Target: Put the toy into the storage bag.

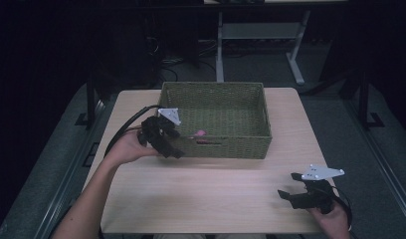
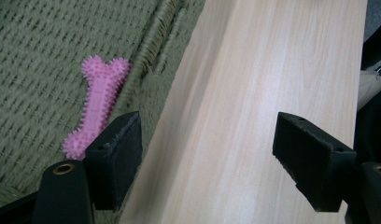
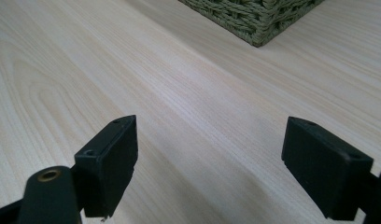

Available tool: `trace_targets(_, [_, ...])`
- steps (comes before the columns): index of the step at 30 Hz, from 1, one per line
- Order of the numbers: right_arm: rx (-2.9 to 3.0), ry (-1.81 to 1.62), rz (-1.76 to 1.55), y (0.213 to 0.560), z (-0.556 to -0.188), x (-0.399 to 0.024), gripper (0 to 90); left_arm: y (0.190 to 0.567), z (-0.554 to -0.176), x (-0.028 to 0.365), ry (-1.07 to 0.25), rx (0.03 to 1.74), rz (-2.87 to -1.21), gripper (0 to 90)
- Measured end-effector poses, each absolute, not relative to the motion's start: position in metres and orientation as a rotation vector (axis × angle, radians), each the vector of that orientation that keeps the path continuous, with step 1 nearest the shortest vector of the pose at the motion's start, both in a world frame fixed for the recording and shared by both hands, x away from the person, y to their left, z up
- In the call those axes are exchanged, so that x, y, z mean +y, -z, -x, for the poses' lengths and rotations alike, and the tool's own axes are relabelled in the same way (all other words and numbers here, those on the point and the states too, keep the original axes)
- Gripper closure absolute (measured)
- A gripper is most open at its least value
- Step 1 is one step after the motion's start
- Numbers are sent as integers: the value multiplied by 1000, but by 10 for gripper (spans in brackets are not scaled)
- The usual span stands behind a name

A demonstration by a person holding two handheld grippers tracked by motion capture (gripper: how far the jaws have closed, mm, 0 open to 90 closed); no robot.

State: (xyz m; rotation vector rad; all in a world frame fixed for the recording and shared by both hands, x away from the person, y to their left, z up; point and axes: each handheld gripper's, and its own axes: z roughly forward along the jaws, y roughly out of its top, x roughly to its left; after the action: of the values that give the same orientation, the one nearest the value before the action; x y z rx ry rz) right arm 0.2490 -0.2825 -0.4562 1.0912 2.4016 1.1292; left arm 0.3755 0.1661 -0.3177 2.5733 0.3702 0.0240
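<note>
A pink spiky bone-shaped toy point(image 2: 101, 103) lies on the floor of the green woven basket point(image 1: 216, 149), close against its front wall point(image 2: 156, 42); it shows as a pink spot point(image 1: 200, 133) in the high view. My left gripper point(image 1: 175, 144) hovers at the basket's front left corner. It is open point(image 2: 209, 149), with one jaw over the basket beside the toy and the other over the table, and nothing is pressed between them. My right gripper point(image 1: 286, 184) rests low over the table's front right, open point(image 3: 209, 163) and empty.
The light wooden table point(image 1: 216, 194) carries the basket at its far middle. A corner of the basket point(image 3: 258, 18) lies ahead of the right gripper. A desk frame point(image 1: 260, 35) and cables stand on the dark floor beyond the table.
</note>
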Motion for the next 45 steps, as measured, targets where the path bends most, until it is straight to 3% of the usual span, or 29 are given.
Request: trace_targets(45, [2388, -1101, -1126, 459, -250, -284, 181, 361, -334, 208, -60, 467, -2502, 235])
